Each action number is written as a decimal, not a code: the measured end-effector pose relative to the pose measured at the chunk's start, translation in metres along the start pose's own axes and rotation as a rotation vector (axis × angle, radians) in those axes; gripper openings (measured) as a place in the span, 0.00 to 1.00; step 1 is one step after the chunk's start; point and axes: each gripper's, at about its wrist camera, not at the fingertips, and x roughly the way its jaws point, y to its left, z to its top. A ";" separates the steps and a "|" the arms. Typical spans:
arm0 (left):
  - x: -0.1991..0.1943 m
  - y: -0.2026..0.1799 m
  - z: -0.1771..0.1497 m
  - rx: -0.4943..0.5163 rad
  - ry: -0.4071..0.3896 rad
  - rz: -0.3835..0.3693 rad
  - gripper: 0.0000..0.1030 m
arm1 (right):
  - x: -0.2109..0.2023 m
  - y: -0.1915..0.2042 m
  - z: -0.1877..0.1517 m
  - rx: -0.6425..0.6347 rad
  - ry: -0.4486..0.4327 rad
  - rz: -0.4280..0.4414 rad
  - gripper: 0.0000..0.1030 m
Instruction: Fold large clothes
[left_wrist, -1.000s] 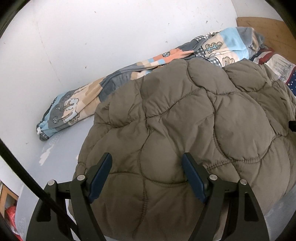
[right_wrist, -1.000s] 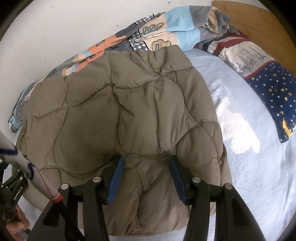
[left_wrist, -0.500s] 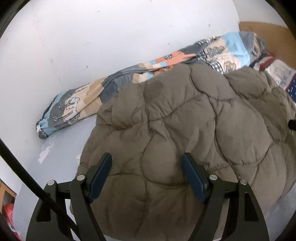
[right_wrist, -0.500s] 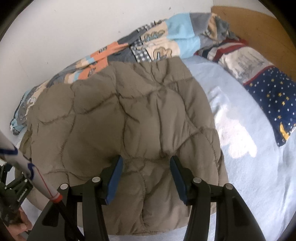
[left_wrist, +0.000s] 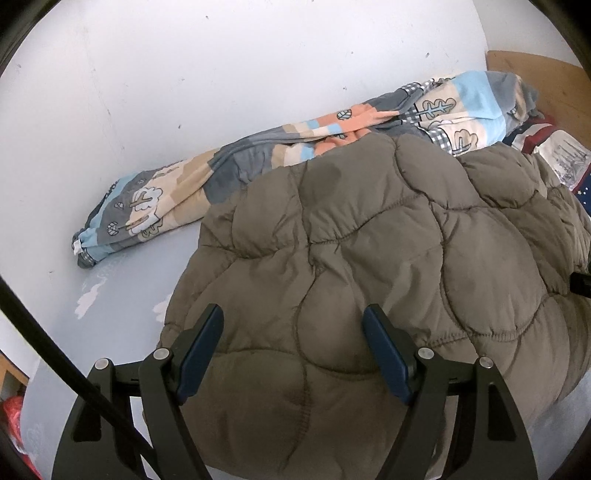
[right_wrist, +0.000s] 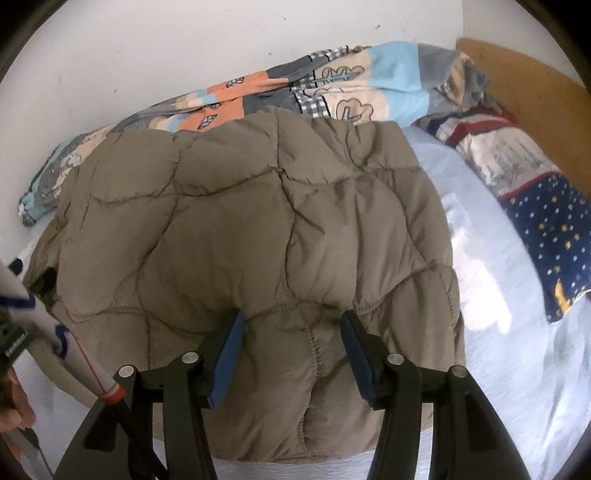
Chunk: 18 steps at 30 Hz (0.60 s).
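Observation:
A large olive-brown quilted puffer jacket lies folded in a bulky heap on the pale blue bed sheet. It also fills the middle of the right wrist view. My left gripper is open, with its blue pads spread above the jacket's near left part. My right gripper is open too, with its jaws wide over the jacket's near hem, and holds nothing.
A rolled patchwork quilt lies along the white wall behind the jacket, and shows in the right wrist view. A starry navy pillow and a wooden headboard are at the right. Bare sheet lies right of the jacket.
Both grippers have drawn back a little from the jacket and stayed open. The jacket lies still on the bed.

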 end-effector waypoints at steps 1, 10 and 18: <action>0.000 0.000 0.000 -0.002 -0.001 0.002 0.75 | -0.001 0.002 0.000 -0.015 -0.006 -0.014 0.57; -0.002 0.002 0.001 -0.004 -0.001 0.003 0.75 | -0.014 0.016 0.000 -0.093 -0.072 -0.091 0.59; 0.011 0.004 -0.005 -0.012 0.062 -0.019 0.75 | -0.014 0.020 -0.001 -0.112 -0.078 -0.079 0.62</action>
